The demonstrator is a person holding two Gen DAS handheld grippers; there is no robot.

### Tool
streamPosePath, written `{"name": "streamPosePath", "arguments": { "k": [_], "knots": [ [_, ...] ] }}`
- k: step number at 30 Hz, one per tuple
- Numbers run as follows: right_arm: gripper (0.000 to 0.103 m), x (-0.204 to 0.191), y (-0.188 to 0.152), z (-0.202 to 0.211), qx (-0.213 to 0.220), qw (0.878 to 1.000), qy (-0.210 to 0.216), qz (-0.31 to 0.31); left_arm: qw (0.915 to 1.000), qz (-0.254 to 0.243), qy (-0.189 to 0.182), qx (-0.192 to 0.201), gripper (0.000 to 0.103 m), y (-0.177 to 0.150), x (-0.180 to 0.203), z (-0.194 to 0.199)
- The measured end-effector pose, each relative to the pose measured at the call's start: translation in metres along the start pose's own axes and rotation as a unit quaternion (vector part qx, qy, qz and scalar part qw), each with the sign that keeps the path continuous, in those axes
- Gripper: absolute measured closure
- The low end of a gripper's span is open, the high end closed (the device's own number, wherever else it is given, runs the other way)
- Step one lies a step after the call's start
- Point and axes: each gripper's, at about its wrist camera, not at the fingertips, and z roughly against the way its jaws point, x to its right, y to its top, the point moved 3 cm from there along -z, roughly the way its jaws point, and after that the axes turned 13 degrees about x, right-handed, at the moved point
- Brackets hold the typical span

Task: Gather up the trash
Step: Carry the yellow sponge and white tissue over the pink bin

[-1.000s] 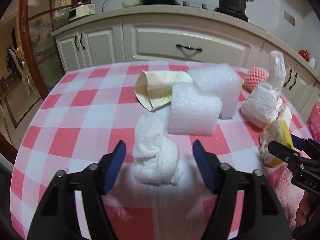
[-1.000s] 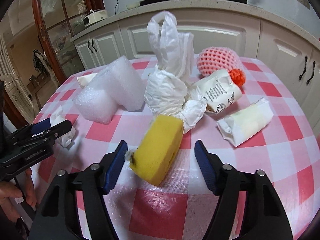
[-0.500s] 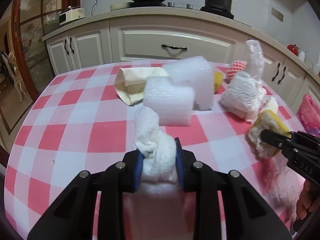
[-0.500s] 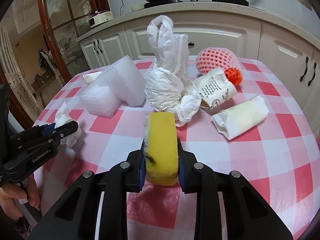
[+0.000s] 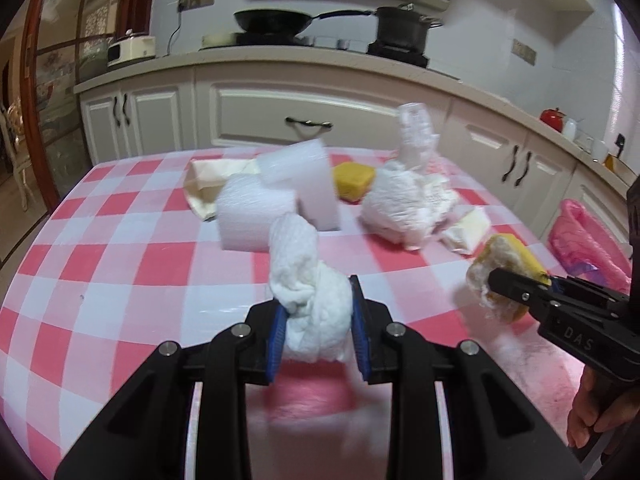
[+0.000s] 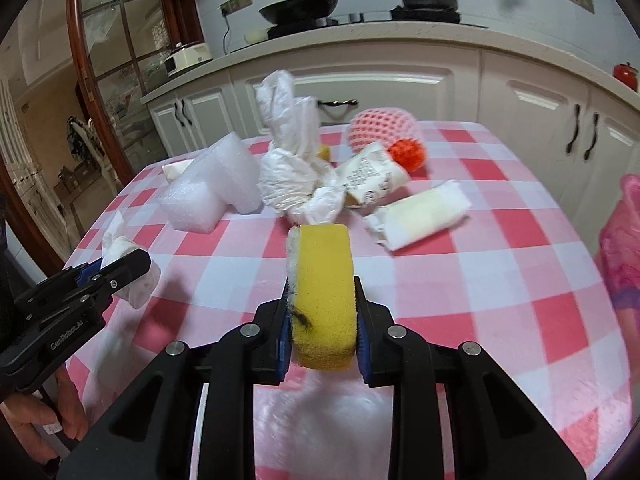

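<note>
My left gripper (image 5: 318, 328) is shut on a crumpled white tissue wad (image 5: 304, 280), held just above the red-and-white checked table (image 5: 120, 264). In the right wrist view that same gripper (image 6: 120, 268) and tissue wad (image 6: 128, 260) show at the left. My right gripper (image 6: 322, 324) is shut on a yellow sponge (image 6: 322, 280), lifted off the cloth. From the left wrist view the sponge (image 5: 500, 272) sits in the right gripper (image 5: 496, 284) at the right edge. Still lying on the table are a knotted white plastic bag (image 6: 294, 168), white foam blocks (image 6: 212, 184) and a white wrapped packet (image 6: 420, 216).
A pink foam fruit net (image 6: 380, 128), an orange ball (image 6: 406, 154), a printed pouch (image 6: 372, 180), a cream paper bag (image 5: 208, 188) and a second yellow sponge (image 5: 354, 180) also lie on the table. A pink bag (image 6: 624, 248) hangs past the right edge. White cabinets (image 5: 296, 116) stand behind.
Both grippers closed from open: the left on the tissue wad, the right on the yellow sponge. Both then lifted their loads off the cloth and drew back toward the near edge.
</note>
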Motion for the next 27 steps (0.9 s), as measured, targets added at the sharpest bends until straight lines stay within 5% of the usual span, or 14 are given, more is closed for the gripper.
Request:
{"name": "streamPosePath", "arguments": {
  "k": [14,27],
  "knots": [
    [0.077,0.058,0.003,0.056,0.045,0.998,-0.046,-0.017,0.9964,-0.043,-0.068,0.027,0.075,0.002,0.084,0.015],
    [0.077,0.14,-0.002,0.107,0.073,0.989,-0.114,-0.062,0.9816,-0.088,-0.167,0.028,0.075,0.0,0.19,0.013]
  ]
}}
